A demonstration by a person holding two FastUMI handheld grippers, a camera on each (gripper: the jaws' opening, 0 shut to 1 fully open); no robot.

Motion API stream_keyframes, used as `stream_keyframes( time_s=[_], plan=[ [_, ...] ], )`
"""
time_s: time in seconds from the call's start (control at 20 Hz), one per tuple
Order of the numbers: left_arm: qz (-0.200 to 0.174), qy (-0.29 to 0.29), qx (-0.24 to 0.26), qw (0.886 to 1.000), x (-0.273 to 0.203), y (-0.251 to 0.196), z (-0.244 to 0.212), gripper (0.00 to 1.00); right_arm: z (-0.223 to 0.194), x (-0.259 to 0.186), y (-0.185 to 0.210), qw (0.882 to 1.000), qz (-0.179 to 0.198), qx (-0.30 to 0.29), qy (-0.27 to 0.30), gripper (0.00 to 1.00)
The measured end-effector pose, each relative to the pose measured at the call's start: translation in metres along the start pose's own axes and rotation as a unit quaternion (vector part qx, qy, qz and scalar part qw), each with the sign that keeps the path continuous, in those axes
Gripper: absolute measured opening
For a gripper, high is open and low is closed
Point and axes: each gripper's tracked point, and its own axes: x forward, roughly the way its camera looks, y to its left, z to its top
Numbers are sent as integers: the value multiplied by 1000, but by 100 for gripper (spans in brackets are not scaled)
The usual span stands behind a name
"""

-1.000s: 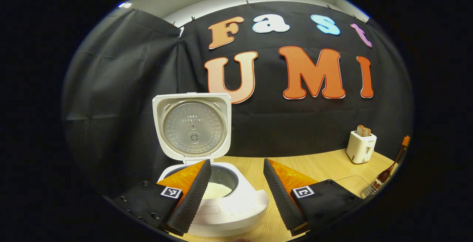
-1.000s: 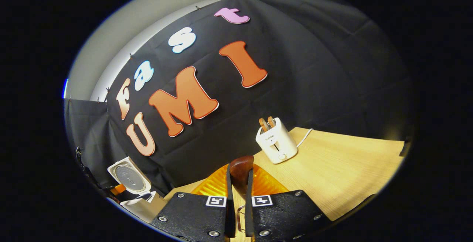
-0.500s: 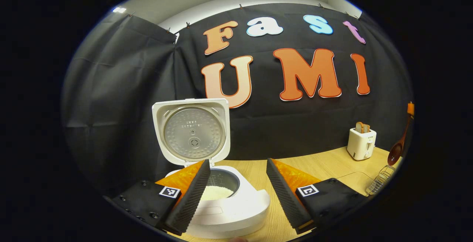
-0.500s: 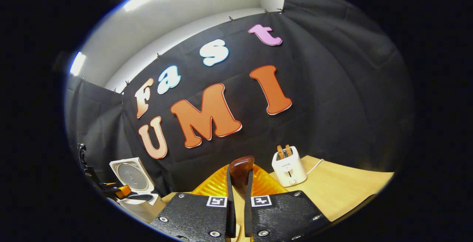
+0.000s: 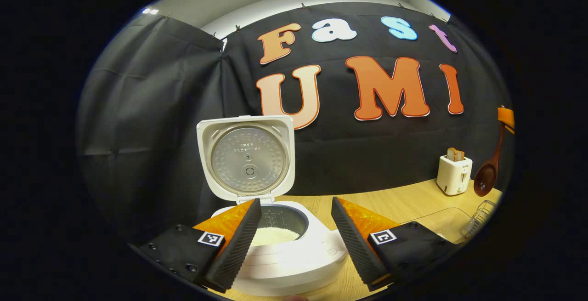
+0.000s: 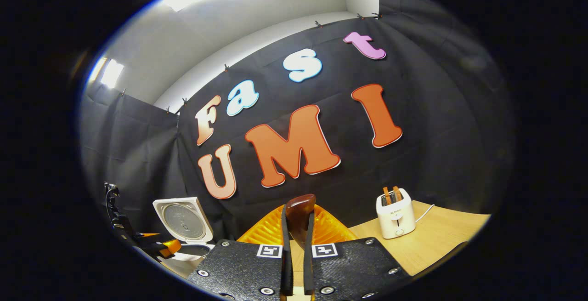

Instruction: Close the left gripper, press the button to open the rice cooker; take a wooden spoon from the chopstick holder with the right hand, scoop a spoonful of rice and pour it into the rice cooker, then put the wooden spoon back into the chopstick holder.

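Right gripper (image 6: 297,227) is clamped on the wooden spoon (image 5: 488,172) - handle up, bowl down, hanging at 3 o'clock from the open rice cooker (image 5: 280,241); left gripper (image 5: 296,236) gapes empty.

My left gripper view looks level along the table (image 5: 390,204) from close to the open rice cooker (image 5: 275,246), facing the back wall. My right gripper view sits higher and farther right, tilted upward at the same wall. Both share the rice cooker (image 6: 183,227), the toaster (image 5: 454,175) (image 6: 395,213) and the tabletop (image 6: 441,236).
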Motion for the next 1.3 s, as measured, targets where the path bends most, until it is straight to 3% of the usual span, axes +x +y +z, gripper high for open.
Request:
stream_keyframes(
  time_s=[0.05, 0.3, 0.35, 0.85, 1.05, 1.3],
  plan=[
    [1, 3, 0, 1000, 1, 2, -3, 99, -9, 2, 4, 1000, 2, -5, 9, 9],
    [4, 15, -8, 1000, 4, 9, -20, 99, -59, 15, 25, 998, 18, -13, 60, 14],
    [3, 18, -9, 1000, 6, 10, -23, 99, -70, 18, 27, 997, 18, -19, 70, 9],
    [11, 33, -11, 999, 15, 19, -42, 100, -142, 20, 28, 984, -1, -109, 141, 9],
    [16, 37, -17, 999, 16, 24, -47, 99, -174, 11, 24, 978, -13, -105, 180, 9],
    [21, 42, -22, 999, 15, 28, -53, 99, -177, 8, 24, 979, -28, -79, 184, 9]
  ],
)
